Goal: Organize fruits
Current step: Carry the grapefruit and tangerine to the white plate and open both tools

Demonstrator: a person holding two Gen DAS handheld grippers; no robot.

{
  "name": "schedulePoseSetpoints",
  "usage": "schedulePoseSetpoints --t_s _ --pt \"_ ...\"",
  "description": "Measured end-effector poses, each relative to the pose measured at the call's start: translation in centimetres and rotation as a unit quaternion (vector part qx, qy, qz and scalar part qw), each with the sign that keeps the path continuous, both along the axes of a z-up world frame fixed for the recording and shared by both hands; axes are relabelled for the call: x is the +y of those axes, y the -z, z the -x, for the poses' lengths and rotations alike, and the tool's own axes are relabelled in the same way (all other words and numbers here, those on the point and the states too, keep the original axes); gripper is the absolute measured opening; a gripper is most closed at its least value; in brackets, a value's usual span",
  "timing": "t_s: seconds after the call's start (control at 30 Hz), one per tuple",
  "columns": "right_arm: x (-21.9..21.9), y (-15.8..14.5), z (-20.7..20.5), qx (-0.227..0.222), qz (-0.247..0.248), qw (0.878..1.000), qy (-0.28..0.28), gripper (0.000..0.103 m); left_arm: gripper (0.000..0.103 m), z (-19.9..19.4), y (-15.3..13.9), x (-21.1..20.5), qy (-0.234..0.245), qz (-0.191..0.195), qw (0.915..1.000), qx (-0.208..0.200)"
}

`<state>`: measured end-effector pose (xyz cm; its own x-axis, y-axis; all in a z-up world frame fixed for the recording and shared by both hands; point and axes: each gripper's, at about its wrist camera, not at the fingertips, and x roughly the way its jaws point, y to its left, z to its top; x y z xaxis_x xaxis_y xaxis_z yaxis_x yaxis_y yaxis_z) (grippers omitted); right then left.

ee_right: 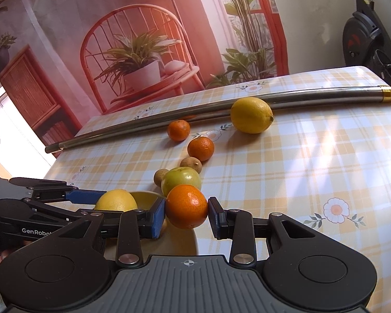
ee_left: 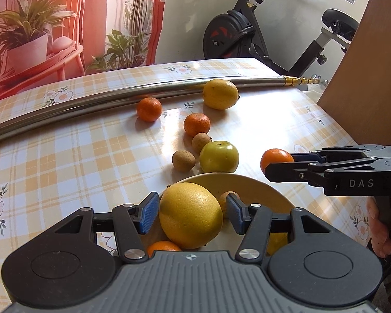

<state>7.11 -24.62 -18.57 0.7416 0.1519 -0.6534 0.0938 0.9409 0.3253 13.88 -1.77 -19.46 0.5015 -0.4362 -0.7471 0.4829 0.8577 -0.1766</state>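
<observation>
My left gripper (ee_left: 193,212) is open around a large yellow citrus (ee_left: 190,215) that lies in the cream plate (ee_left: 263,186); gaps show beside both pads. A small brown fruit (ee_left: 225,203) and a mandarin (ee_left: 163,246) also lie in the plate. My right gripper (ee_right: 186,215) is shut on a mandarin (ee_right: 186,206) and holds it above the plate's rim (ee_right: 187,242); it shows in the left wrist view (ee_left: 275,157) too. On the table lie a green apple (ee_left: 219,156), two brown fruits (ee_left: 183,159), two mandarins (ee_left: 196,124) and a lemon (ee_left: 220,94).
A long steel pole (ee_left: 117,96) lies across the far side of the checked tablecloth (ee_left: 65,169), just behind the lemon. A wooden board (ee_left: 365,78) stands at the right. An exercise bike (ee_left: 247,34) stands beyond the table.
</observation>
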Motion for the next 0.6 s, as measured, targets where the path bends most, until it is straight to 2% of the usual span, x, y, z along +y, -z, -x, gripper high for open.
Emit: schedulePoseSetpoints --t_s 0.23,0.43,0.6 --pt "0.9 -0.1 -0.1 0.008 0.005 1.0 -0.016 0.033 0.059 0.2 -1.7 1.5 -0.039 0.03 0.9987 -0.013" --pt "2.4 0.3 -0.3 0.033 0.026 0.998 -0.039 0.033 0.058 0.8 -2.6 2.4 -0.075 0.022 0.9963 -0.034" --pt "3.4 0.4 -0.4 0.047 0.039 0.997 -0.05 0.03 0.058 1.4 -2.9 3.7 -0.097 0.038 0.9939 -0.035"
